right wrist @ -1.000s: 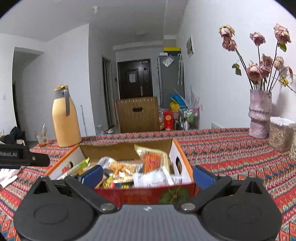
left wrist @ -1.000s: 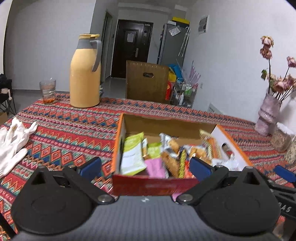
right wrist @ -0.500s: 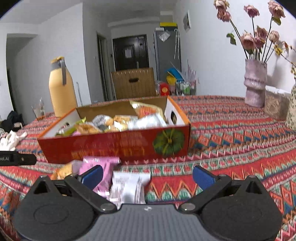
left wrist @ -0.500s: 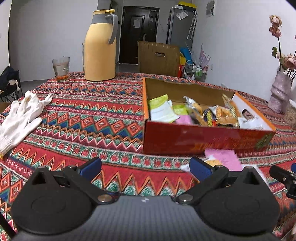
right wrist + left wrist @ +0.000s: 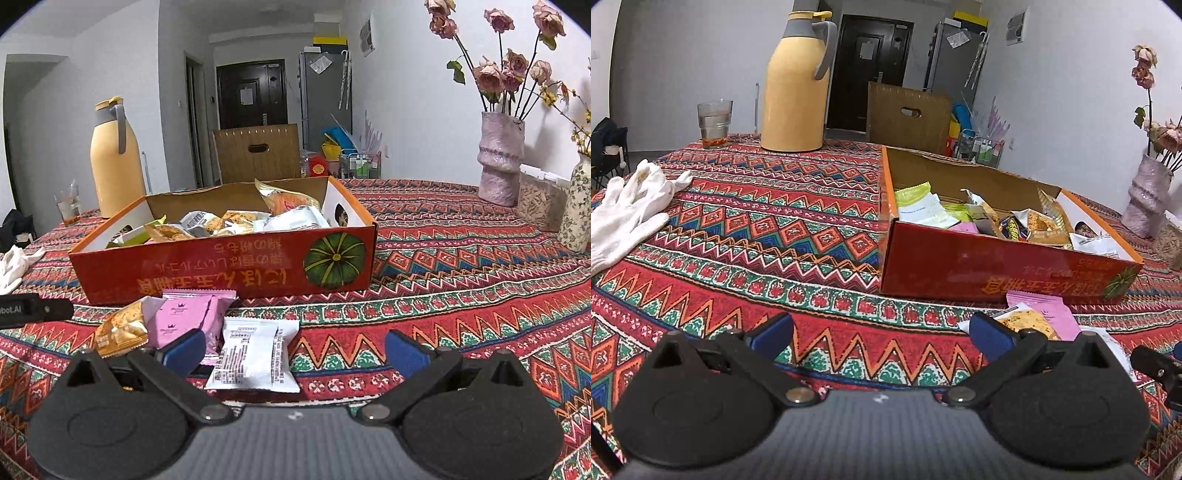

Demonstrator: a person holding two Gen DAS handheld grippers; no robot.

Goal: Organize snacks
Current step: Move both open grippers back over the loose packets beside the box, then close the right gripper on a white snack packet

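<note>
Both my claws are spread apart and hold nothing: left claw, right claw. The red snack box sits on the counter. Just in front of the box lie a white packet, a pink packet and an orange packet.

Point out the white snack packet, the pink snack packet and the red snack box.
white snack packet (image 5: 255,356), right wrist view, middle of its printed face.
pink snack packet (image 5: 184,317), right wrist view, centre of the front panel.
red snack box (image 5: 221,267), right wrist view, the near outer wall with yellow lettering.
</note>
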